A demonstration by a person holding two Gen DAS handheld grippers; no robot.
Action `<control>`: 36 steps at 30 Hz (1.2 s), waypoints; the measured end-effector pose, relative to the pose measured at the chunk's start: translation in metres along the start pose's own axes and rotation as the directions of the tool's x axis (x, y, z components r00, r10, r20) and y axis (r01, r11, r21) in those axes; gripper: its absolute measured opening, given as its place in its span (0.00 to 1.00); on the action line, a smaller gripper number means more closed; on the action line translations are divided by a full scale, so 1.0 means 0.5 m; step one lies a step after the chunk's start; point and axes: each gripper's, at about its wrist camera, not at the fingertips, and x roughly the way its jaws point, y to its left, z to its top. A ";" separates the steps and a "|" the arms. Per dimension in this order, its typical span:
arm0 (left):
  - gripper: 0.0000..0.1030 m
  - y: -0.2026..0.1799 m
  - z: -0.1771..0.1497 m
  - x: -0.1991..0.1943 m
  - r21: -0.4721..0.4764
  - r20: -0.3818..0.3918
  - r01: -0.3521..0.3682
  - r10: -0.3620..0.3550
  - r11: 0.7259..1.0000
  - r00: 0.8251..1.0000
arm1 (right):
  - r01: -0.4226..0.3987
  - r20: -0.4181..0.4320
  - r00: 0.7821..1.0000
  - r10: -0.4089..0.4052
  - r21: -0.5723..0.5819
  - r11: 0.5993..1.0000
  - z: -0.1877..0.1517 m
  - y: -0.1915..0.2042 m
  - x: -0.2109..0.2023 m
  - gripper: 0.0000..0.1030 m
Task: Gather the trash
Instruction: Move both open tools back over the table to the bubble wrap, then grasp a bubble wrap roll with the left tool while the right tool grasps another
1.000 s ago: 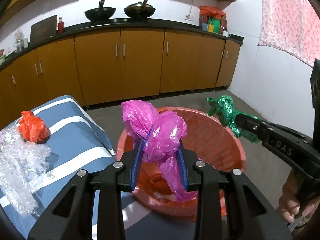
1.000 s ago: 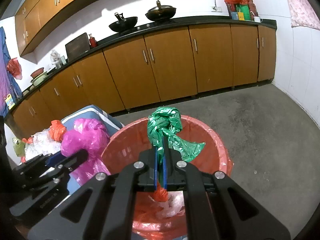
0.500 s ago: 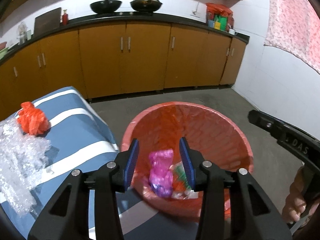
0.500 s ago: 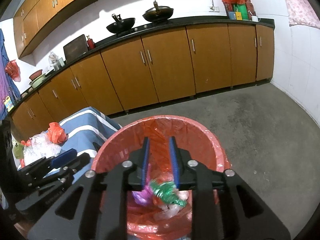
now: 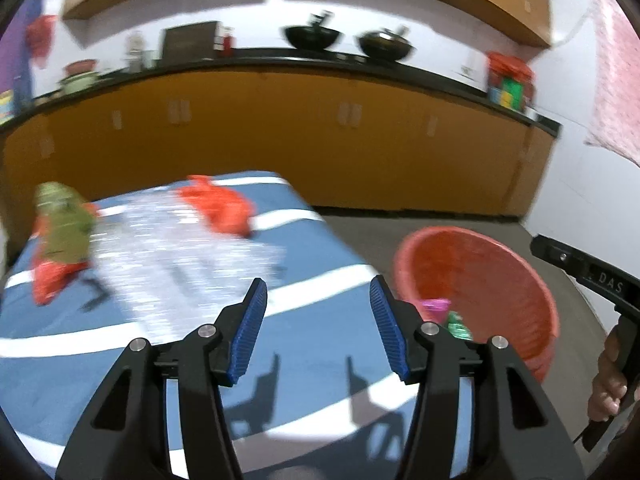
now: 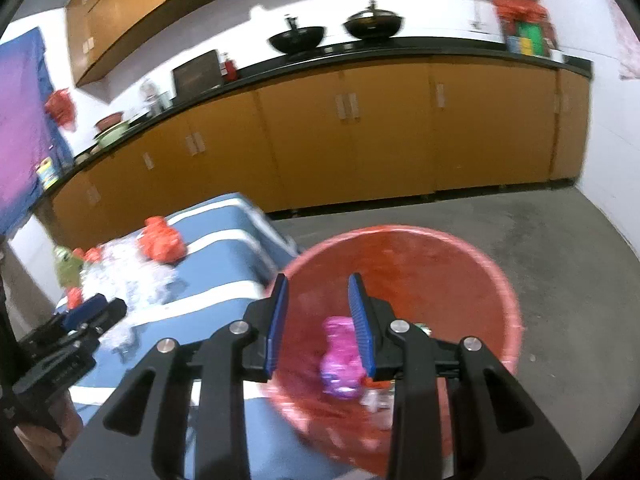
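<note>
Now both tongs are empty and between drops. The left gripper (image 5: 318,326) has its blue pads standing wide apart with nothing between them, its jaws having just been opening, and it hangs over the blue striped table (image 5: 304,320) pointing toward the litter that remains there. The right gripper (image 6: 318,322) is parted more narrowly, also having just been opening, and it too holds nothing; it hovers over the red bin (image 6: 500,280), whose mouth fills the lower right of its view.

Inside that bin (image 5: 520,280) lie the pink bag (image 6: 340,356) and, just beside it, the green bag (image 5: 456,326), so 2 pieces look delivered. On the table sit 3 or 4 more: an orange-red crumpled bag (image 5: 222,206) near the far edge, a sheet of clear bubble wrap (image 5: 172,252) spread across the middle, and an olive-green wad (image 5: 64,228) at the far left with a red scrap (image 5: 48,280) touching or just beside it; blur keeps me from telling which.

I judge the step in hand to be the return for another pick. The next move calls for carrying the left tongs across to the orange-red bag or the wrap, keeping them wide, and closing on a raised fold, since thin film lying flat may slip out of the pads
</note>
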 end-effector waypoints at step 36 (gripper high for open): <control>0.62 0.468 -0.089 -0.095 -0.252 -0.008 -0.417 0.429 0.873 0.903 | -0.213 -0.207 0.968 0.143 -0.367 0.906 -0.032 0.516 0.311 0.76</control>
